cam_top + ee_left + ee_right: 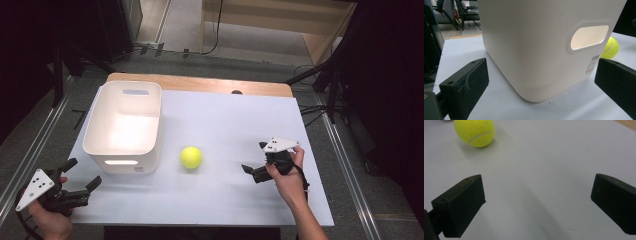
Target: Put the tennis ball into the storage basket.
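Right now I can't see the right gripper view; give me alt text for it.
A yellow tennis ball sits at the upper left on the pale table surface, ahead of the right gripper and untouched. The gripper's two black jaws rise from the bottom corners, spread wide apart with nothing between them.

Both grippers, left gripper (82, 176) and right gripper (253, 157), have blocky black jaws (screw-holed) and white dotted three-cornered plates
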